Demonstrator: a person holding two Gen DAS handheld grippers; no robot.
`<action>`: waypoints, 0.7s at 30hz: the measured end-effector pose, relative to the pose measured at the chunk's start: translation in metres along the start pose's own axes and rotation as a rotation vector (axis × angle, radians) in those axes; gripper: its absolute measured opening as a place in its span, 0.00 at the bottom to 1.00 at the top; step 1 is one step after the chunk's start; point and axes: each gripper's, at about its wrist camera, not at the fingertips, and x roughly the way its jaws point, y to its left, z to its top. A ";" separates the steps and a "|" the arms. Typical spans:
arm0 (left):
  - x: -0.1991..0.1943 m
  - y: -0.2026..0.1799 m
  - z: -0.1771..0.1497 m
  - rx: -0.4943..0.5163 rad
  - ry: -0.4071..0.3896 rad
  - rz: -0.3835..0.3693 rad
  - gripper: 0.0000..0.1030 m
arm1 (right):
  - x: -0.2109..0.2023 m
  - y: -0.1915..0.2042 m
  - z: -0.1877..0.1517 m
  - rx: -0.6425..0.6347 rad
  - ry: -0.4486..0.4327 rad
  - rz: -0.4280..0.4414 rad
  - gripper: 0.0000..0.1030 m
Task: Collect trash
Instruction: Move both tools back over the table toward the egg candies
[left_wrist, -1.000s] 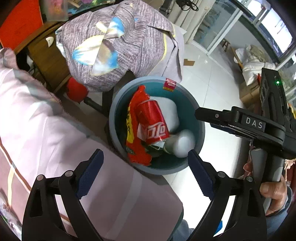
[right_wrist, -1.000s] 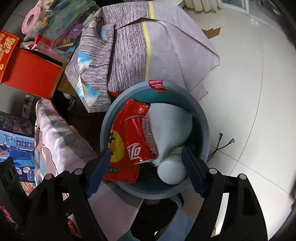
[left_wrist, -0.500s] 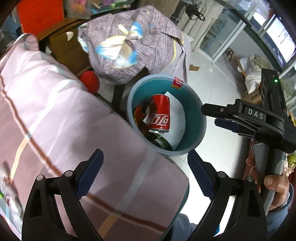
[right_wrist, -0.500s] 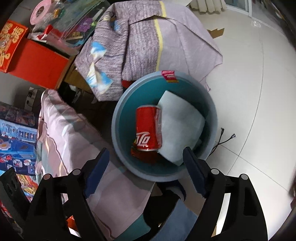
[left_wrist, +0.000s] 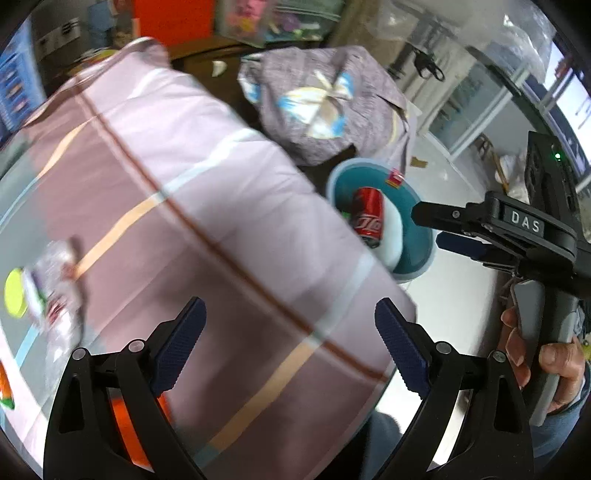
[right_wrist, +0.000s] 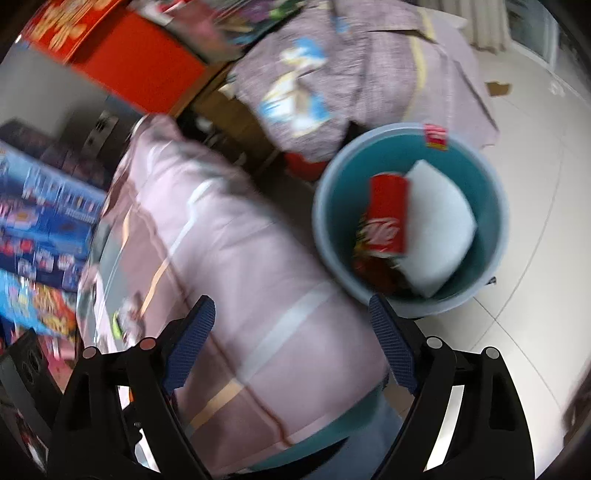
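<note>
A teal bin (left_wrist: 419, 240) (right_wrist: 491, 192) stands on the floor beside the table. In it lie a red cola can (left_wrist: 367, 218) (right_wrist: 388, 214), a white sheet (right_wrist: 436, 229) and a red snack wrapper (right_wrist: 373, 269). A crumpled clear plastic bottle with a yellow-green cap (left_wrist: 48, 291) (right_wrist: 125, 321) lies on the pink tablecloth (left_wrist: 207, 206) at the left. My left gripper (left_wrist: 290, 343) is open and empty above the cloth. My right gripper (right_wrist: 291, 341) is open and empty above the table's edge; it also shows in the left wrist view (left_wrist: 461, 229).
A grey-purple garment with blue patches (left_wrist: 325, 99) (right_wrist: 354, 70) is heaped behind the bin. A red box (right_wrist: 125, 62) and colourful boxes (right_wrist: 40, 221) stand at the left. An orange object (left_wrist: 125, 424) lies under my left gripper. White tiled floor (right_wrist: 535, 166) lies at the right.
Both grippers have pulled back and leftward from over the bin to above the tablecloth. The bin now sits farther right and smaller. The bottle on the cloth has come into view.
</note>
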 end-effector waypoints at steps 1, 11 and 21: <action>-0.004 0.006 -0.004 -0.010 -0.006 0.003 0.90 | 0.002 0.008 -0.005 -0.015 0.009 0.002 0.79; -0.054 0.092 -0.064 -0.137 -0.063 0.041 0.90 | 0.022 0.089 -0.051 -0.172 0.089 -0.004 0.79; -0.099 0.189 -0.114 -0.263 -0.151 0.147 0.90 | 0.057 0.186 -0.072 -0.340 0.164 -0.012 0.79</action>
